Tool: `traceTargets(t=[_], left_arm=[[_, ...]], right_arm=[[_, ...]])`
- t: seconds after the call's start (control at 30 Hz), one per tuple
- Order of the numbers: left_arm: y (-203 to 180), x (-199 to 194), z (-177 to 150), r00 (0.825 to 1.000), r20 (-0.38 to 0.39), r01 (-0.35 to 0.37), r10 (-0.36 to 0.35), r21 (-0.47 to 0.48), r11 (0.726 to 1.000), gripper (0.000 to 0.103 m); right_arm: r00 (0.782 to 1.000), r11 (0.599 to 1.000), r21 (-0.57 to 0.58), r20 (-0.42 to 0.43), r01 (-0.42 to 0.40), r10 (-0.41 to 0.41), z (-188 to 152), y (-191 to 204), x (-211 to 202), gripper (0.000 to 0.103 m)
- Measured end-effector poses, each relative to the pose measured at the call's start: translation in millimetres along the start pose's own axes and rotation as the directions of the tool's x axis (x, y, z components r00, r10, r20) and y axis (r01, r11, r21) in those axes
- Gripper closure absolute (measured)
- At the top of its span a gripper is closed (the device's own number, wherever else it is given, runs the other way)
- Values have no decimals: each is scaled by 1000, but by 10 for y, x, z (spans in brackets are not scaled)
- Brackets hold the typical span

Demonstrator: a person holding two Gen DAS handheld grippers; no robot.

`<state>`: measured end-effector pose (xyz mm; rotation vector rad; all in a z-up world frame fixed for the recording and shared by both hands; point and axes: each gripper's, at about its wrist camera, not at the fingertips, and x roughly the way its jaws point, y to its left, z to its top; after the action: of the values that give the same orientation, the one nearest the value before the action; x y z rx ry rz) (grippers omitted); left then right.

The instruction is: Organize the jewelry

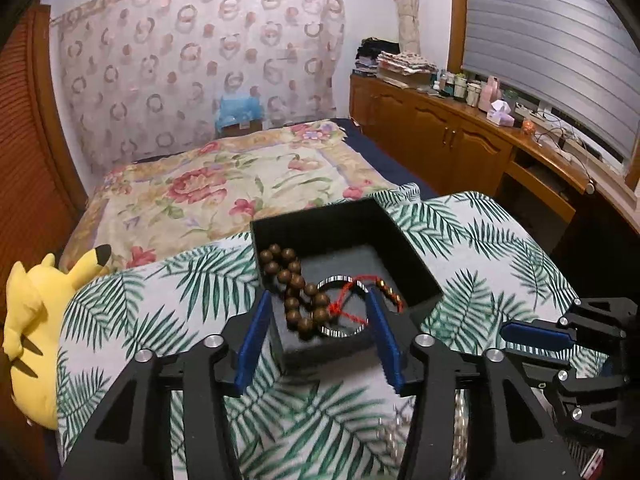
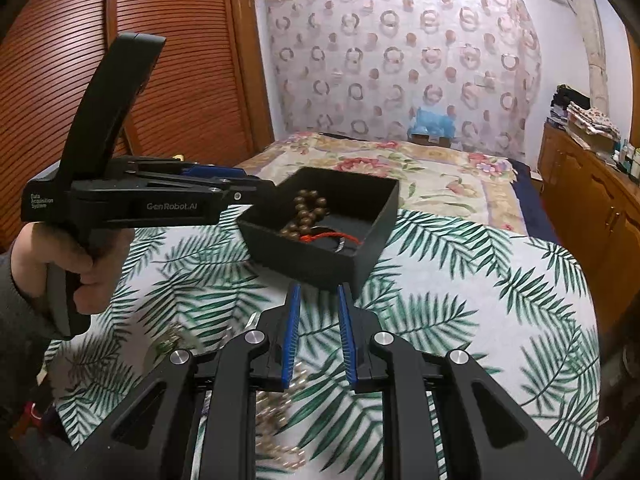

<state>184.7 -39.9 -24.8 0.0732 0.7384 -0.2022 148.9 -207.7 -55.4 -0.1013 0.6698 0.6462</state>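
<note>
A black open box (image 1: 400, 248) (image 2: 372, 216) stands on a palm-leaf cloth. Inside lie a brown wooden bead bracelet (image 1: 298, 280) (image 2: 308, 208), a silver bangle (image 1: 340, 280) and a red cord bracelet (image 1: 348, 300) (image 2: 328, 236). My left gripper (image 1: 318, 300) is open, its blue fingers straddling the box's near corner; it also shows from the side in the right wrist view (image 2: 256, 186). My right gripper (image 2: 319, 292) is open by a narrow gap and empty, just short of the box. A gold bead chain (image 2: 280, 408) lies blurred on the cloth under the right gripper.
The palm-leaf cloth (image 1: 480, 248) (image 2: 480, 300) covers the work surface in front of a bed with a floral blanket (image 1: 224, 184). A yellow plush toy (image 1: 36, 320) lies at the left. A wooden cabinet (image 1: 440, 136) with clutter runs along the right wall.
</note>
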Motion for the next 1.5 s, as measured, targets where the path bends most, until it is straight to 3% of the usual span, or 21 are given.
traceTargets(t=[0.1,0.3,0.73,1.0,1.2,1.5], left_arm=[[20,-129,-132,1000,9,8,-8,-5,1000,45],[78,-359,-455,1000,13,13,-13,-14,1000,40],[28,-592,-1199,999,-30,29,-30,-26,999,40],[-166,-566,-1297,996,-58,70,-68,17,997,76],[-274,-432,-1281,996,-87,28,-23,60,998,81],[-241,-303,-1285,992,-123,17,-10,57,998,86]], right_arm=[[1000,1000,-19,-5,-1,1,-78,120,-40,82],[1000,1000,-22,-11,5,-5,-228,253,-104,82],[999,1000,2,-29,15,-15,-507,407,-216,74],[999,1000,0,-38,23,-23,-575,439,-238,74],[999,1000,-6,-33,21,-22,-564,459,-253,74],[999,1000,-4,-30,18,-19,-561,456,-271,74]])
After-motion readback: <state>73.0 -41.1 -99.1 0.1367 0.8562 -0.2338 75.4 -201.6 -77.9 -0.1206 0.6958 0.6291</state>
